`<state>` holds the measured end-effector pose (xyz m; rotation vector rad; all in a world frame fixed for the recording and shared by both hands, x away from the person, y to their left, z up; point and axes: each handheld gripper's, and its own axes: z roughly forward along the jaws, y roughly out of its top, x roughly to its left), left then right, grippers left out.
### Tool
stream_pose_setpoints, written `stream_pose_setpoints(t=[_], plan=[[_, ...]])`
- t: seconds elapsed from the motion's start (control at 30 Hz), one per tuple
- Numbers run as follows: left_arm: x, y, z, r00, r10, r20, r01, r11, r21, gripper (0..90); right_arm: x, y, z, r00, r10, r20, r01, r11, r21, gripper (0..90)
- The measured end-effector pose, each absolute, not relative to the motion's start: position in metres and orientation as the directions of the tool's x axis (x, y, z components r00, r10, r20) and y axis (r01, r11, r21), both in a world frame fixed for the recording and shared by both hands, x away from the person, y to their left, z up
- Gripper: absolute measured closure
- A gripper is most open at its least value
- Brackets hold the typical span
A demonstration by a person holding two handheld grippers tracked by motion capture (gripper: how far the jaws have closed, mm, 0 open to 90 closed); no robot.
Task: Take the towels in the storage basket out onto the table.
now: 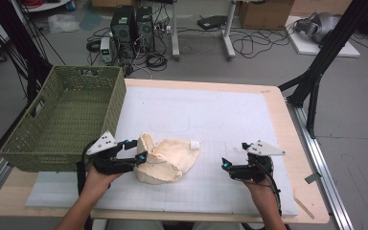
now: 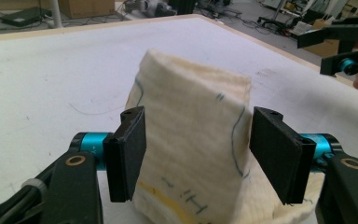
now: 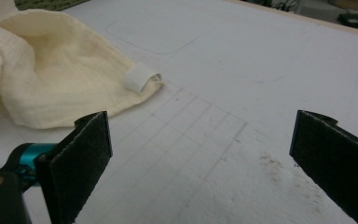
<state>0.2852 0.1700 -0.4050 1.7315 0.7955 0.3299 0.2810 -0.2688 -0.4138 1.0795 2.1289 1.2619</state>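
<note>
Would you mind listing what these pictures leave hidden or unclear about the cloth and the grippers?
- Cloth, left gripper view: its lower part is cut off by the bottom edge; the blue marks are too faint to read.
- Cloth's far left side, right gripper view: cut off by the frame edge.
- Left gripper pads, high view: too small to tell whether they touch the cloth.
- Basket floor, high view: partly hidden by its near wall.

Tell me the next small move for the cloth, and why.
Probably close the left gripper on the raised fold of the cream cloth: its fingers straddle the fold without pressing it, the right gripper stands open apart, and the green basket sits beside.
</note>
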Motion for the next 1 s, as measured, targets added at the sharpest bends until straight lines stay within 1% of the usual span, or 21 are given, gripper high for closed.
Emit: stream_pose_setpoints(t=[0.13, 0.2, 0.27, 0.37, 0.4, 0.47, 0.57, 0.6, 0.63, 0.67, 0.7, 0.73, 0.8, 0.83, 0.9, 1.0], plan=[[0.287, 0.17, -0.405, 0.724, 0.668, -0.172, 0.341, -0.13, 0.931, 35.6, 0.295, -0.25, -0.417, -0.643, 0.766, 0.017, 0.412, 0.328, 0.85, 5.0], [0.288, 0.17, -0.405, 0.719, 0.674, -0.169, 0.341, -0.131, 0.931, 35.5, 0.304, -0.239, -0.42, -0.669, 0.743, 0.025, 0.417, 0.347, 0.84, 8.0], [0.288, 0.17, -0.405, 0.716, 0.677, -0.17, 0.342, -0.128, 0.931, 35.4, 0.315, -0.226, -0.422, -0.702, 0.712, 0.031, 0.411, 0.369, 0.834, 18.0], [0.289, 0.171, -0.404, 0.712, 0.681, -0.172, 0.341, -0.12, 0.932, 35.4, 0.333, -0.204, -0.426, -0.736, 0.676, 0.04, 0.411, 0.398, 0.82, 21.5], [0.289, 0.172, -0.404, 0.711, 0.682, -0.172, 0.341, -0.12, 0.932, 35.4, 0.339, -0.197, -0.428, -0.749, 0.662, 0.037, 0.405, 0.412, 0.816, 25.3], [0.29, 0.172, -0.404, 0.71, 0.681, -0.181, 0.346, -0.113, 0.932, 35.4, 0.348, -0.183, -0.432, -0.76, 0.649, 0.038, 0.41, 0.433, 0.802, 28.5], [0.291, 0.172, -0.406, 0.704, 0.686, -0.183, 0.352, -0.114, 0.929, 35.4, 0.36, -0.169, -0.441, -0.771, 0.637, 0.012, 0.415, 0.487, 0.768, 38.1], [0.292, 0.172, -0.406, 0.702, 0.687, -0.188, 0.356, -0.11, 0.928, 35.5, 0.362, -0.165, -0.444, -0.768, 0.64, 0.016, 0.431, 0.498, 0.752, 39.2], [0.293, 0.171, -0.407, 0.701, 0.688, -0.188, 0.36, -0.114, 0.926, 35.6, 0.365, -0.163, -0.447, -0.775, 0.631, 0.015, 0.432, 0.513, 0.742, 42.7], [0.294, 0.171, -0.408, 0.7, 0.688, -0.189, 0.364, -0.116, 0.924, 36.0, 0.366, -0.163, -0.449, -0.777, 0.63, 0.007, 0.424, 0.514, 0.746, 49.3], [0.296, 0.17, -0.41, 0.7, 0.688, -0.194, 0.371, -0.117, 0.921, 38.1, 0.365, -0.163, -0.448, -0.779, 0.627, 0.01, 0.423, 0.515, 0.745, 61.1], [0.297, 0.17, -0.411, 0.703, 0.684, -0.197, 0.376, -0.122, 0.919, 44.6, 0.365, -0.164, -0.446, -0.786, 0.618, -0.004, 0.411, 0.527, 0.744, 73.6], [0.298, 0.167, -0.413, 0.701, 0.689, -0.183, 0.381, -0.144, 0.913, 62.8, 0.362, -0.168, -0.443, -0.789, 0.614, -0.018, 0.408, 0.545, 0.733, 82.8], [0.299, 0.166, -0.414, 0.701, 0.69, -0.179, 0.381, -0.151, 0.912, 70.8, 0.361, -0.172, -0.441, -0.786, 0.618, -0.023, 0.406, 0.544, 0.734, 83.5], [0.299, 0.163, -0.414, 0.704, 0.691, -0.163, 0.372, -0.163, 0.914, 82.4, 0.358, -0.182, -0.433, -0.767, 0.642, -0.026, 0.407, 0.517, 0.752, 84.4], [0.301, 0.158, -0.413, 0.713, 0.682, -0.165, 0.364, -0.158, 0.918, 84.1, 0.352, -0.199, -0.421, -0.737, 0.674, -0.045, 0.388, 0.477, 0.789, 84.4]])
